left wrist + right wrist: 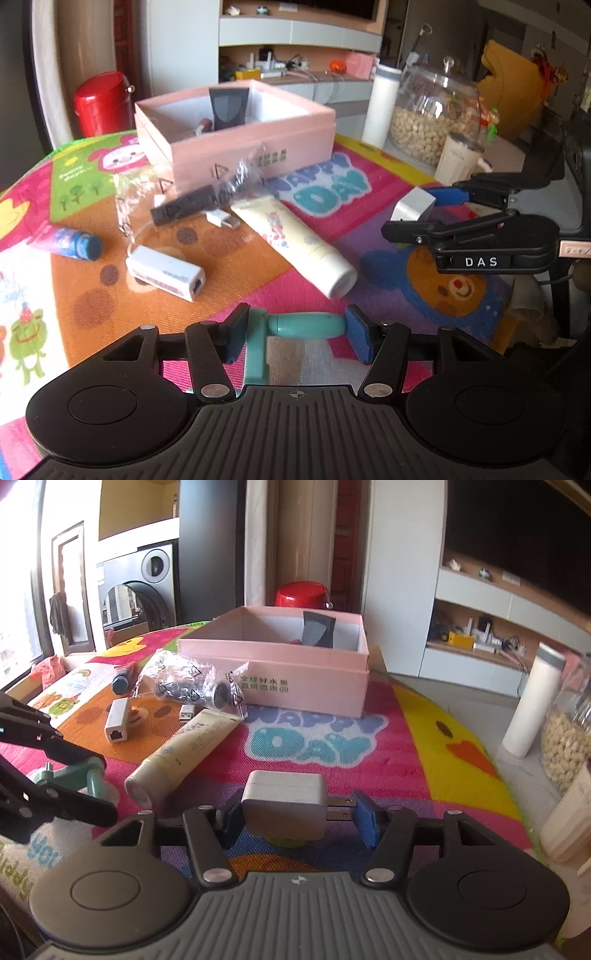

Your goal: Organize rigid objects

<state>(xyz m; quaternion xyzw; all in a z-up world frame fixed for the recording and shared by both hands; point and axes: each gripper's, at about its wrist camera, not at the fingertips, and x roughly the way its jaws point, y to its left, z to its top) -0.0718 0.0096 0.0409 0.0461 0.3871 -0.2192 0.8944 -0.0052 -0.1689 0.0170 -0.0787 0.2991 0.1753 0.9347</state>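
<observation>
Your right gripper [295,818] is sitting at the bottom centre of the frame, its blue pads pressing on a white plug adapter [284,805] with prongs pointing right. A cream tube [183,751] is lying left of centre on the colourful mat [424,746]. An open pink box [295,672] is resting above centre. Your left gripper [74,786] is reaching in from the left edge, around a teal object [79,775].
</observation>
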